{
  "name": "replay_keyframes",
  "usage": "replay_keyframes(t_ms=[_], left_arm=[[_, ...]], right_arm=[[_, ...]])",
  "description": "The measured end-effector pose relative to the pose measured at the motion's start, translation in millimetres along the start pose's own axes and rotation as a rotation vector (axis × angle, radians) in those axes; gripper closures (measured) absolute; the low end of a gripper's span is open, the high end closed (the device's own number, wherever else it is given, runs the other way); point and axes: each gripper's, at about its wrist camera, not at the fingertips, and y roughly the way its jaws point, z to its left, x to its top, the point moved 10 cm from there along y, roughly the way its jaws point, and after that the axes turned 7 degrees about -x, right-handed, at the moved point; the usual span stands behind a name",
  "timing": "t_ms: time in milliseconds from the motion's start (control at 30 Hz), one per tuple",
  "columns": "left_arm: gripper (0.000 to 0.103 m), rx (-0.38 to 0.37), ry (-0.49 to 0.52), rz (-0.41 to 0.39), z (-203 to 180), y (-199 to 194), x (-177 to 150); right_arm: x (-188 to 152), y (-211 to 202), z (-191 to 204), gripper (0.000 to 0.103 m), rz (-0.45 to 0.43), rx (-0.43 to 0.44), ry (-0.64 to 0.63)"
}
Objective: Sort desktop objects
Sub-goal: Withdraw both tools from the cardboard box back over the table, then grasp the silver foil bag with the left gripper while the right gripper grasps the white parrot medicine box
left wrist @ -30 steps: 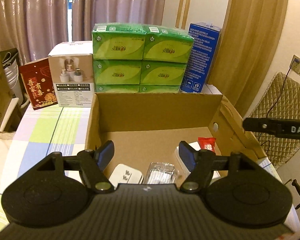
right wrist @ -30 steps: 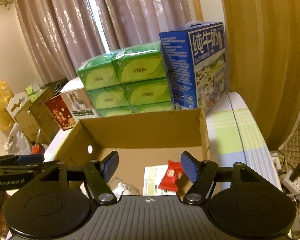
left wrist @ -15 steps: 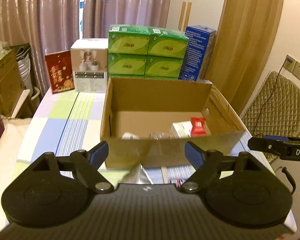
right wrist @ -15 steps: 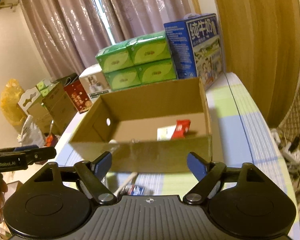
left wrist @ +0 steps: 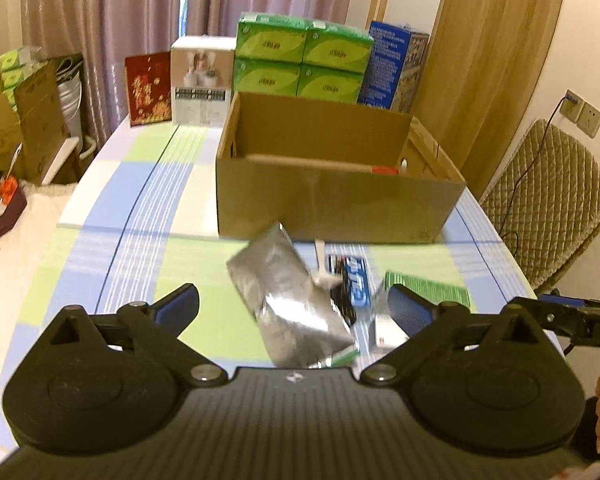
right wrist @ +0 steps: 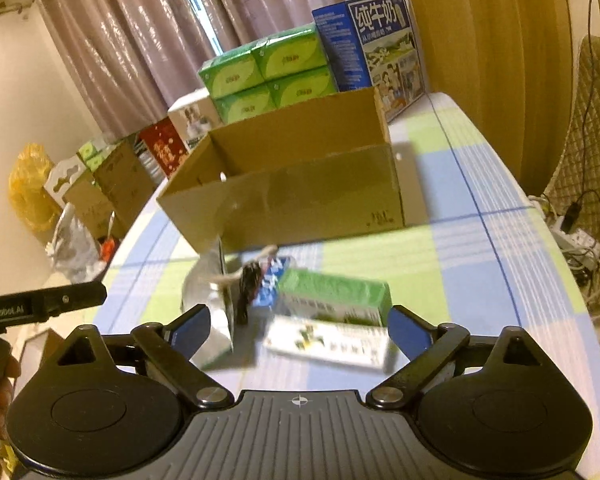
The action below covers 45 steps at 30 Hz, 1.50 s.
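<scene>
Nearest the cameras, the left gripper [left wrist: 294, 308] and the right gripper [right wrist: 300, 326] both hang over the checked tablecloth [left wrist: 140, 216] with jaws opening wide and nothing pinched in either. Just past their fingertips lies a small heap of loose things — a silver foil pouch [left wrist: 290, 300], a blue wrapped packet [left wrist: 354, 280] beside it, and a green-and-white box [right wrist: 334, 306] on the right. Beyond the heap stands the open cardboard box [left wrist: 332, 200]; behind it, stacked green tissue packs [left wrist: 304, 64] and a blue milk carton [right wrist: 376, 40] stand against the curtains.
</scene>
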Motion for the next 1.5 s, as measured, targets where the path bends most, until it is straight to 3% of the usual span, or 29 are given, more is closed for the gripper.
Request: replay_keyframes(t_ms=[267, 600, 900, 1100, 1267, 1500], left_arm=[[0.001, 0.005, -0.013, 0.035, -6.6, -2.7, -35.6], [0.001, 0.011, -0.009, 0.086, -8.3, 13.2, -57.8], [0.001, 0.013, 0.029, 0.14, -1.7, 36.5, -63.4], [0.001, 0.012, 0.065, 0.171, 4.8, 54.1, -63.4], [0.001, -0.01, 0.053, 0.179, 12.8, 68.0, -62.9], [0.001, -0.036, 0.052, 0.194, 16.1, 87.5, -61.7]], right_arm=[[-35.4, -12.7, -0.8, 0.008, 0.011, -0.012, -0.079], [-47.7, -1.8, 2.1, 0.008, 0.043, 0.0, -0.161], [-53.2, 33.5, 21.6, 0.009, 0.114, 0.032, -0.467], [-59.0, 68.1, 29.4, 0.027, 0.169, 0.075, -0.717], [-59.8, 98.2, 26.4, 0.041, 0.197, 0.07, -0.836], [-59.3, 129.9, 26.0, 0.044, 0.217, 0.05, -0.95]])
